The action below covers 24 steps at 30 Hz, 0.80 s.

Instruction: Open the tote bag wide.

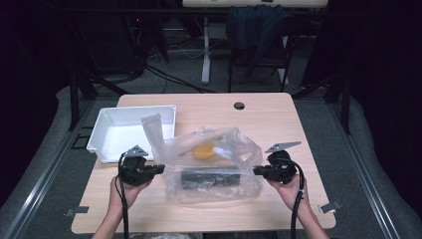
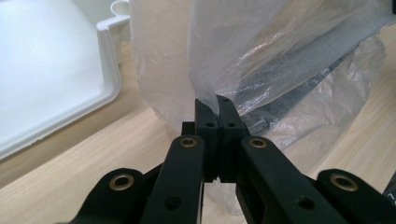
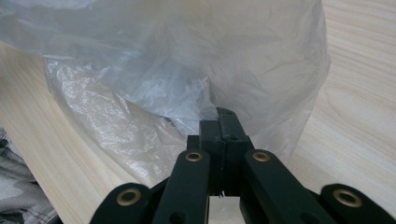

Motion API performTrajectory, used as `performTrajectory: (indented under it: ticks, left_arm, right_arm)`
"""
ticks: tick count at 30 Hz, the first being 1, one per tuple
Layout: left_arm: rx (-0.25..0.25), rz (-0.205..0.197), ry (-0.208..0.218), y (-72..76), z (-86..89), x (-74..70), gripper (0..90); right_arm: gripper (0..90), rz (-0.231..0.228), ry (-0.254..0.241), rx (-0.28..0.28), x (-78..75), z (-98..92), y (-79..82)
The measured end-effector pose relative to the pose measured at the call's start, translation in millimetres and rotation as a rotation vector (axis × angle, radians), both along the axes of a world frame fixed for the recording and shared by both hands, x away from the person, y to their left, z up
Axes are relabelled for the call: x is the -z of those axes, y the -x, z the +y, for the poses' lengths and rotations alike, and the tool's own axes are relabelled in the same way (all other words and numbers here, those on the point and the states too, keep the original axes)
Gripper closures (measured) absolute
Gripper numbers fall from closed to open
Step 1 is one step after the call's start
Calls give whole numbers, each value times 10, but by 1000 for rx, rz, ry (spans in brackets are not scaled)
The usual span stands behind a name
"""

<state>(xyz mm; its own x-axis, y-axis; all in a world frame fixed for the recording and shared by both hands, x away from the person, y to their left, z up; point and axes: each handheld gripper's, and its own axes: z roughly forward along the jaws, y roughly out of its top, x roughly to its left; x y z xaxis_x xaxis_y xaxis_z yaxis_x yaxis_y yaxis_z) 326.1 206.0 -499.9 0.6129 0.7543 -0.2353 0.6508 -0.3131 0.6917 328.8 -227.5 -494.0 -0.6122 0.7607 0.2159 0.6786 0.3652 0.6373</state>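
A clear plastic bag lies in the middle of the wooden table. Inside it I see a long black cylinder and a round yellow object. My left gripper is at the bag's left edge, shut on the plastic film. The dark cylinder shows through the film just beyond its tips. My right gripper is at the bag's right edge, shut on the bag as well. The bag hangs slightly raised between the two grippers.
A white plastic bin stands at the back left of the table, close to the bag; its rim is near my left gripper. A cable hole sits at the far edge. A chair stands beyond the table.
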Motion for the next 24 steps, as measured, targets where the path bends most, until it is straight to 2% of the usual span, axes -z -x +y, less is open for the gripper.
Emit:
performTrajectory:
  ticks: [1, 3, 5, 6, 7, 8, 9, 12, 14, 15, 16, 17, 18, 20, 24]
  left_arm:
    - [3, -3, 3, 3, -1, -13, 882]
    - [3, -15, 4, 18, -14, -72, 748]
    - [-11, -44, 14, 41, -32, -167, 605]
    - [-14, -68, 23, 49, -43, -225, 555]
    - [-25, -116, 26, 51, -69, -366, 478]
    - [-25, -116, 26, 51, -69, -366, 462]
    - [-35, -157, 43, 16, -112, -470, 448]
    - [-64, -179, 24, -56, -154, -470, 471]
    - [-69, -166, 28, -91, -153, -433, 561]
    - [-65, -151, 34, -130, -144, -383, 561]
    - [-63, -146, 40, -148, -135, -344, 644]
    - [-53, -134, 45, -160, -126, -306, 686]
    - [-43, -125, 45, -160, -124, -257, 824]
    - [-25, -118, 47, -142, -121, -241, 894]
    - [2, -108, 55, -55, -84, -236, 900]
  right_arm:
    - [900, 0, -1, -4, -7, 1, 8]
    - [900, 4, 2, -9, -26, -5, 35]
    - [900, 1, 2, -13, -40, -10, 65]
    - [900, 2, -2, -11, -47, -12, 81]
    - [900, -4, -3, -14, -51, -17, 96]
    - [900, -4, -3, -14, -51, -17, 96]
    - [900, -2, -3, -13, -49, -16, 100]
    - [900, 1, 9, -16, -51, -28, 97]
    - [900, 0, 9, -14, -49, -29, 99]
    - [900, 2, 8, -16, -49, -31, 101]
    - [900, 3, 11, -18, -48, -27, 101]
    - [900, 4, 9, -18, -47, -25, 101]
    - [900, 5, 15, -26, -48, -16, 103]
    - [900, 1, 13, -27, -54, -5, 111]
    - [900, -12, 7, -21, -71, -22, 133]
